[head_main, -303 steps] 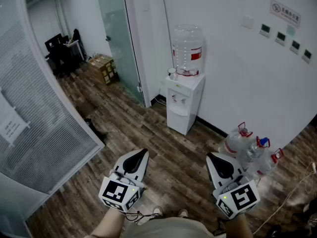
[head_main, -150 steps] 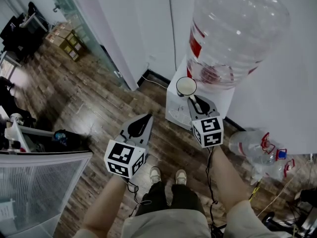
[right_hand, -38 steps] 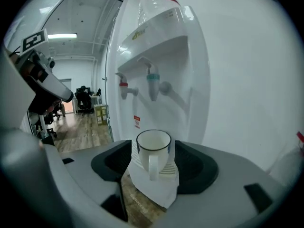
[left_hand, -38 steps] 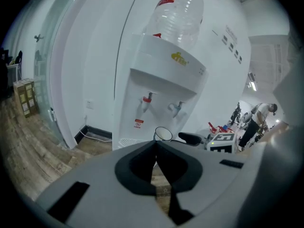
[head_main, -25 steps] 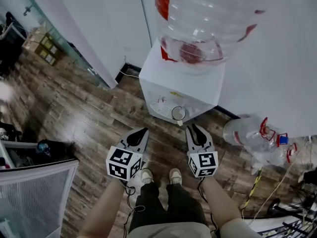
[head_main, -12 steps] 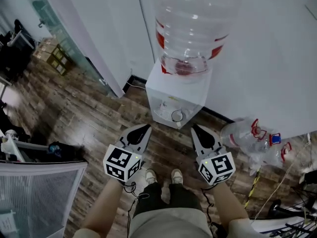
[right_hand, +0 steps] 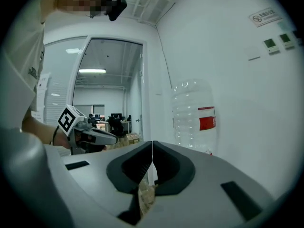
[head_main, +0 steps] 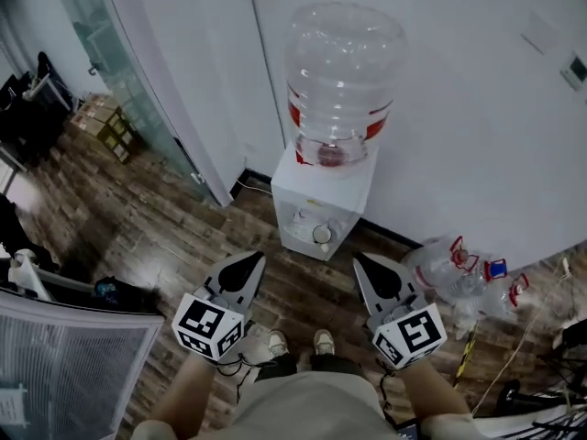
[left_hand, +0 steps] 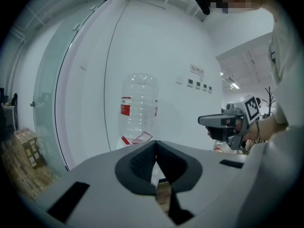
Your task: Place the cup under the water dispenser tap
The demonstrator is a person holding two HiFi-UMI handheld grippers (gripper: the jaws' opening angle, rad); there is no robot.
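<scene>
**Cup** (head_main: pixel 321 235): small, pale-rimmed, upright. It stands in the front recess of the water dispenser (head_main: pixel 336 189), below the tap panel. Which tap it sits under cannot be told at this size. It is well apart from both tongs and nothing touches it.

**Water dispenser**: white cabinet on the wooden floor (head_main: pixel 165 218), backed against a white wall. It carries a large clear bottle (head_main: pixel 341 81) with a red label, inverted on top.

**Left tongs** (head_main: pixel 248 266): held above the floor, in front of the dispenser and to its left, pointing toward it. The jaws are pressed together at the tips with nothing between them. The marker cube (head_main: pixel 205 326) sits at the rear, by the hand.

**Right tongs** (head_main: pixel 369 269): held level with the left pair, in front of the dispenser and to its right. The jaws are pressed together with nothing between them.

**Spare bottles** (head_main: pixel 459 269): a cluster of clear jugs with red and blue caps, on the floor to the right of the dispenser, near the wall.

**Glass door** (head_main: pixel 110 53): to the left of the dispenser.

**Cardboard boxes** (head_main: pixel 105 122): on the floor beyond the glass door.

**Shoes** (head_main: pixel 298 343): the person's pair, on the floor between the two tongs.
</scene>
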